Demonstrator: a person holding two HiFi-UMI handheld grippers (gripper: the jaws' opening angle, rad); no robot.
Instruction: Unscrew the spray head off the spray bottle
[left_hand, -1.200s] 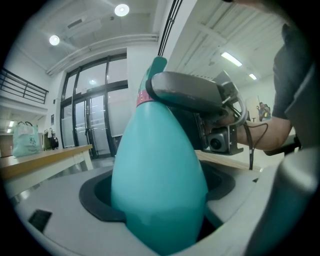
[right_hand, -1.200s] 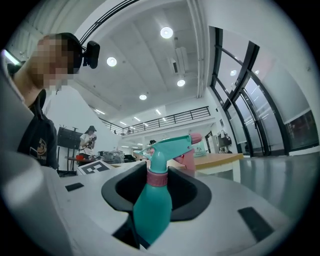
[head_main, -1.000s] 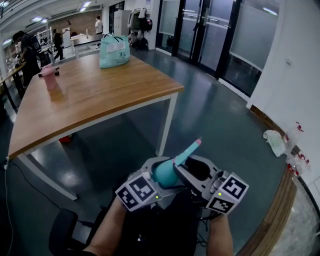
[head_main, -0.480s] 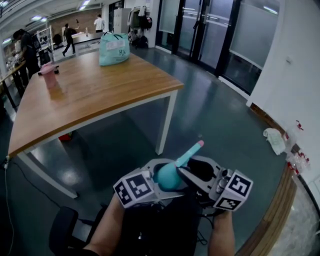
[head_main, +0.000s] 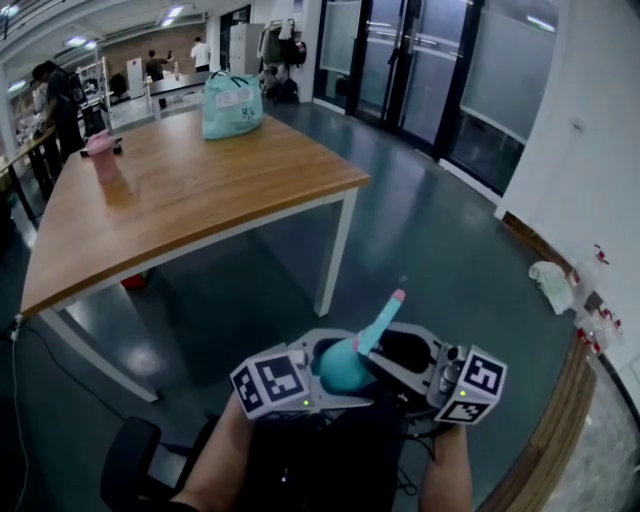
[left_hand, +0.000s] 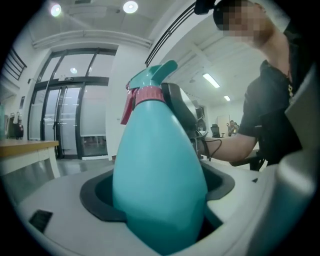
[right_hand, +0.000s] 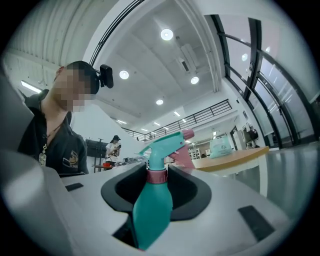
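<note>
A teal spray bottle (head_main: 345, 366) with a pink collar and pink-tipped spray head (head_main: 383, 318) is held in front of the person's body, below table height. My left gripper (head_main: 318, 372) is shut on the bottle's fat body (left_hand: 157, 165), which fills the space between its jaws. The spray head (left_hand: 150, 80) points up and away. My right gripper (head_main: 385, 350) comes from the other side. Its pads sit against the pink collar (right_hand: 157, 176) under the spray head (right_hand: 167, 142), and its jaws are opening slightly.
A wooden table (head_main: 180, 190) stands ahead on the left, with a teal bag (head_main: 232, 105) and a pink bottle (head_main: 100, 155) on it. Its white leg (head_main: 335, 250) is nearest. A black chair (head_main: 130, 460) is at the lower left. Spray bottles (head_main: 590, 290) and a cloth (head_main: 550, 285) lie by the right wall.
Both grippers and the bottle have drifted slightly down and to the right in the head view. The nozzle now points more steeply upward. People at the back have moved.
</note>
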